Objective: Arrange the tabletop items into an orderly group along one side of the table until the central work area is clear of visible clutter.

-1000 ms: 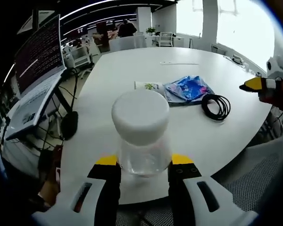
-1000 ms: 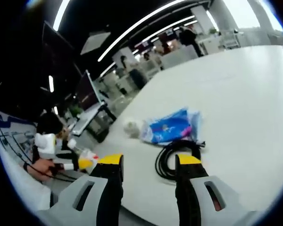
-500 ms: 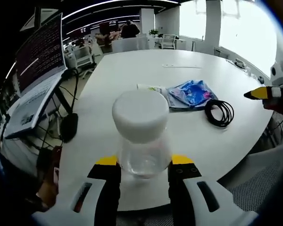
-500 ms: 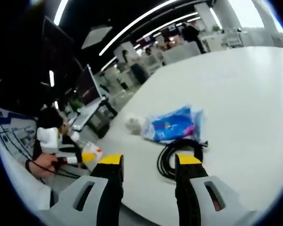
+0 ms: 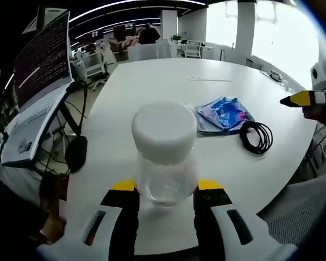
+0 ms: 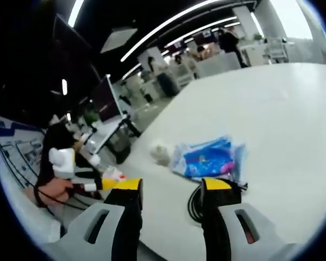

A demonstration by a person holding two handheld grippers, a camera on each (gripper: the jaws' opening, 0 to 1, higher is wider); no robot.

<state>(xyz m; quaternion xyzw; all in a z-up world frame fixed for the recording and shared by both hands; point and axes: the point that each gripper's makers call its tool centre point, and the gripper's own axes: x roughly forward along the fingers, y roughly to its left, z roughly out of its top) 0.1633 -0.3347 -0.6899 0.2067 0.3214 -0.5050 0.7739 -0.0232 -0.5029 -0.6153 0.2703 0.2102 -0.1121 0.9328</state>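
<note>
Clear glossy plastic jar, matt white lid; crinkled shiny blue packet; matt black rubbery cable; smooth matt white tabletop.

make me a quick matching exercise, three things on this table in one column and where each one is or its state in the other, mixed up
Things:
1. clear jar
2. black cable coil
3. blue packet

Places or states:
A. lies flat, just beyond the coil
B. held between the left gripper jaws
C. looped on the white table, near the edge on the right gripper's side

Pairs: 1-B, 2-C, 3-A
</note>
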